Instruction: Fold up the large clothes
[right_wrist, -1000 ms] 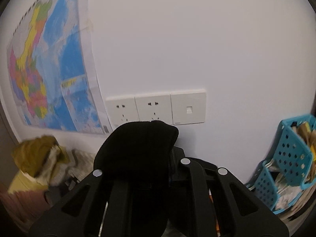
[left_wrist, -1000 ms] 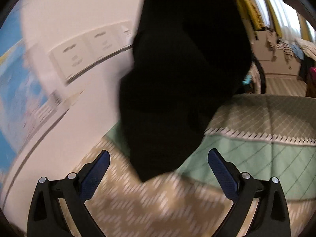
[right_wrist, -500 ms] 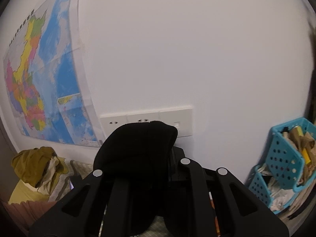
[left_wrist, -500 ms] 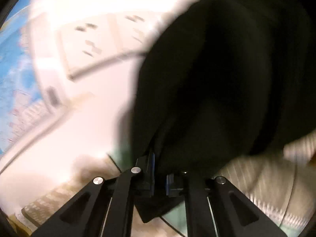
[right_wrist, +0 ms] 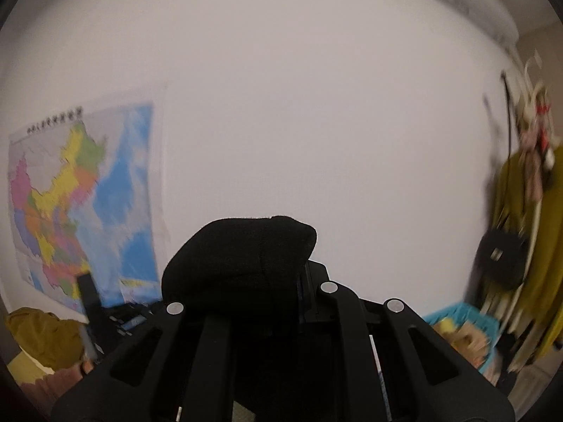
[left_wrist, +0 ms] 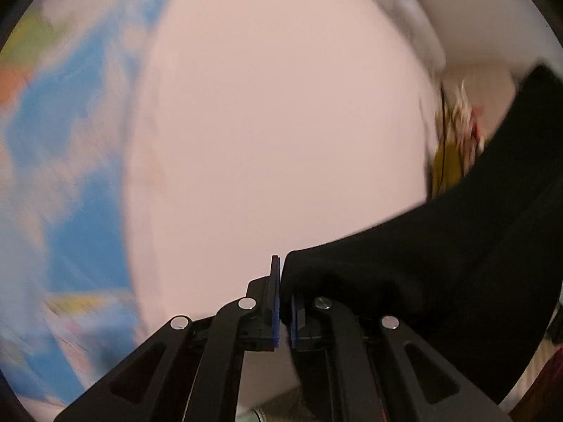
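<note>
A black garment [left_wrist: 440,270] hangs in the air, held by both grippers. My left gripper [left_wrist: 284,302] is shut on one edge of it; the cloth stretches up and to the right from the blue pads. My right gripper [right_wrist: 281,274] is shut on another part of the black garment [right_wrist: 239,256], which bunches over the fingers and hides the tips. Both cameras point up at a white wall.
A colourful map [right_wrist: 81,204] hangs on the wall at left. A yellow cloth pile [right_wrist: 38,334] lies at lower left. A blue basket [right_wrist: 461,320], a black bag [right_wrist: 501,260] and hanging yellow fabric [right_wrist: 527,246] stand at right.
Both grippers have lifted upward with the garment; the sockets have dropped out of view. The left gripper went from open to shut on the cloth, which now pulls to the right.
</note>
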### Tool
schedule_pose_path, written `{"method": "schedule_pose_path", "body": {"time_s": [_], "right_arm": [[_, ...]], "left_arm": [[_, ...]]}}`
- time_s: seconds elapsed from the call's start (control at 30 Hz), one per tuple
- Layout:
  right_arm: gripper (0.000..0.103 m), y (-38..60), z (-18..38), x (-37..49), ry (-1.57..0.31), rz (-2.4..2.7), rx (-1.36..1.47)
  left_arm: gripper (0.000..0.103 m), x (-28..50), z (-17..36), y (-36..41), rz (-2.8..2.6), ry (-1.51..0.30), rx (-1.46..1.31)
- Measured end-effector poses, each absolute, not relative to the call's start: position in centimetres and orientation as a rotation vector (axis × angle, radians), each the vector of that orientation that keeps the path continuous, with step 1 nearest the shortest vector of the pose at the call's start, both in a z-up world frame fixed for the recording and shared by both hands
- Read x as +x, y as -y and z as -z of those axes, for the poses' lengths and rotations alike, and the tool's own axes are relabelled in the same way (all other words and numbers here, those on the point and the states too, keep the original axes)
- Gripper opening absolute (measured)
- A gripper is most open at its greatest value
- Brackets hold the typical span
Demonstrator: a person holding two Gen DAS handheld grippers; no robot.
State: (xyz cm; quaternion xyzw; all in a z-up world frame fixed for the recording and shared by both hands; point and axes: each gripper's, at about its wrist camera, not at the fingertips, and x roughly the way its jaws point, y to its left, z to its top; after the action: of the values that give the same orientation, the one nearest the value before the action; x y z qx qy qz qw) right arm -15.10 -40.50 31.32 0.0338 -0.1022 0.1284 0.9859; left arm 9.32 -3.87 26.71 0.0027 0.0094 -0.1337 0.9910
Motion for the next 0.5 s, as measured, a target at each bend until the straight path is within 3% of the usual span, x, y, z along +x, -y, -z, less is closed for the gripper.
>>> {"method": "schedule_pose_path", "body": {"time_s": [0.27,0.5], "right_arm": [[0.009,39.7,-32.6,-28.1,0.4,-0.403,0.037],[0.009,37.4,-32.4,-34.3,0.396,-0.607,-0.001]], "left_arm": [[0.003,-7.1,-35.3,0.0,0.18,0.206,0.045],[0.003,-21.7,-37.9,-5.2,-0.004,0.272,0.135]]}}
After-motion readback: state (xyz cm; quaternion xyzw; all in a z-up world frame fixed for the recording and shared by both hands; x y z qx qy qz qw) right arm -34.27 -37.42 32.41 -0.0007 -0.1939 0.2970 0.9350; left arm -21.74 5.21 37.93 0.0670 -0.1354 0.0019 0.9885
